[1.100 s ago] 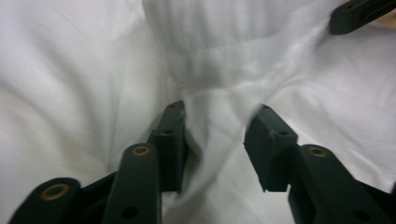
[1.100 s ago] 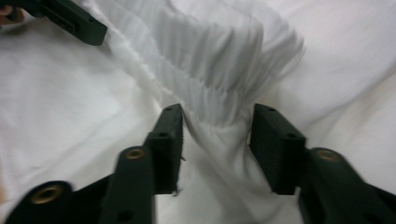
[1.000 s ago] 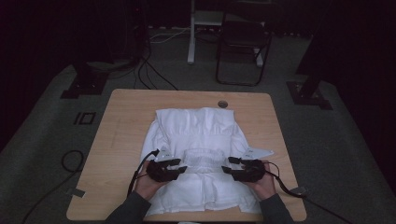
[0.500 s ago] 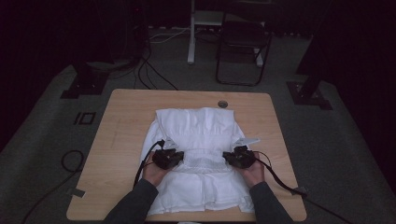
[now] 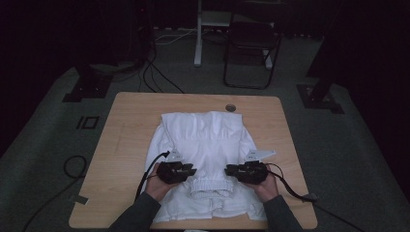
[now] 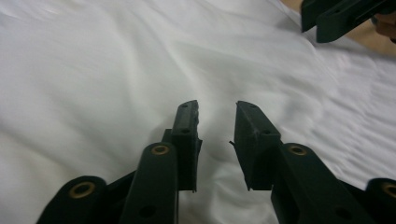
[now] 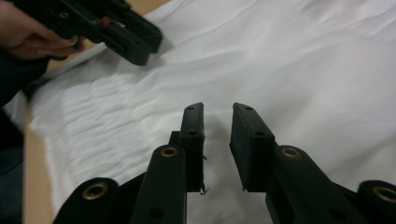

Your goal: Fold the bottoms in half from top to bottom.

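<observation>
**Both grippers part-open over a folded white garment**

Nearest the person, the left gripper (image 5: pixel 189 172) and the right gripper (image 5: pixel 231 170) face each other across the near half of a white garment (image 5: pixel 203 137), each held in a hand that comes in from the table's near edge. In the left gripper view the jaws stand a narrow gap apart with only cloth lying behind them; nothing is pinched between the pads. The right gripper view shows the same: a small gap, bare cloth beyond, no grip. Both pairs of jaws have just been opening a little after closing almost shut.

Between the two grippers lies a ribbed, gathered band (image 5: pixel 209 186) of the garment, running crosswise.

No brand, label or readable writing shows on the cloth or the grippers.

The garment lies flat in the middle of the wooden table (image 5: pixel 125 125), its long axis running from the near edge toward the far edge. Past it, near the table's far edge, sits a small round grommet (image 5: pixel 230 108).
</observation>
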A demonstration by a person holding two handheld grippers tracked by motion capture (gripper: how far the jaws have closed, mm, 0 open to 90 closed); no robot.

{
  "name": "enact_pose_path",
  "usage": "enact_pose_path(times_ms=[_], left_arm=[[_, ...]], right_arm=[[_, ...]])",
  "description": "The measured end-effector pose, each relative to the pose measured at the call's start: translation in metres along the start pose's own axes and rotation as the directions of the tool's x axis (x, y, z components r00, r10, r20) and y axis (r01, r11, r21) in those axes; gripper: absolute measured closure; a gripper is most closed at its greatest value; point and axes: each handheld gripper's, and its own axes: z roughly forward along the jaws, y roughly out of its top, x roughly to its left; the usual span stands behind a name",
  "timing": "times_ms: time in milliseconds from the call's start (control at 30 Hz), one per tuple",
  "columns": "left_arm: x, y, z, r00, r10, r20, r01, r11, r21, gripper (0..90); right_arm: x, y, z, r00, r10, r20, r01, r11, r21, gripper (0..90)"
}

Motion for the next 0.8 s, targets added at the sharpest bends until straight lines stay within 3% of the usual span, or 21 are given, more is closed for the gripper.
enact_pose_path(times_ms=[100, 133, 200, 300, 433, 567, 667, 800], left_arm=[[-0.008, -0.011, 0.011, 0.9993, 0.037, 0.009, -0.038, 0.9963, 0.077, 67.9], [-0.008, -0.014, 0.014, 0.9989, 0.047, -0.001, -0.047, 0.9947, 0.092, 67.4], [-0.005, -0.016, 0.013, 0.9999, 0.013, 0.009, -0.013, 0.9973, 0.072, 66.4], [0.001, -0.007, 0.004, 0.9991, 0.010, -0.042, -0.009, 0.9995, 0.030, 63.3], [0.019, 0.017, -0.009, 0.9921, -0.003, -0.125, -0.004, 0.9983, -0.058, 60.4], [0.042, 0.039, -0.004, 0.9825, -0.036, -0.183, 0.020, 0.9957, -0.090, 59.6], [0.058, 0.048, 0.011, 0.9743, -0.028, -0.223, 0.013, 0.9974, -0.070, 58.2], [0.077, 0.041, 0.036, 0.9667, -0.038, -0.253, 0.039, 0.9992, -0.002, 58.2]], right_arm=[[0.009, -0.010, 0.009, 0.9990, -0.044, -0.001, 0.044, 0.996, 0.084, 73.9], [0.012, -0.014, 0.014, 0.9967, -0.080, 0.014, 0.078, 0.989, 0.127, 74.3], [0.013, -0.021, 0.020, 0.9927, -0.118, 0.028, 0.111, 0.978, 0.176, 75.1], [0.008, -0.018, 0.017, 0.9945, -0.101, 0.026, 0.096, 0.983, 0.154, 73.6], [-0.001, 0.003, 0.006, 0.9855, -0.115, 0.124, 0.106, 0.991, 0.082, 61.1], [-0.026, 0.034, 0.006, 0.9710, -0.084, 0.224, 0.083, 0.996, 0.015, 54.6], [-0.048, 0.053, 0.019, 0.9568, -0.063, 0.284, 0.063, 0.998, 0.010, 53.0], [-0.075, 0.058, 0.045, 0.9393, -0.032, 0.342, 0.016, 0.999, 0.049, 52.4]])
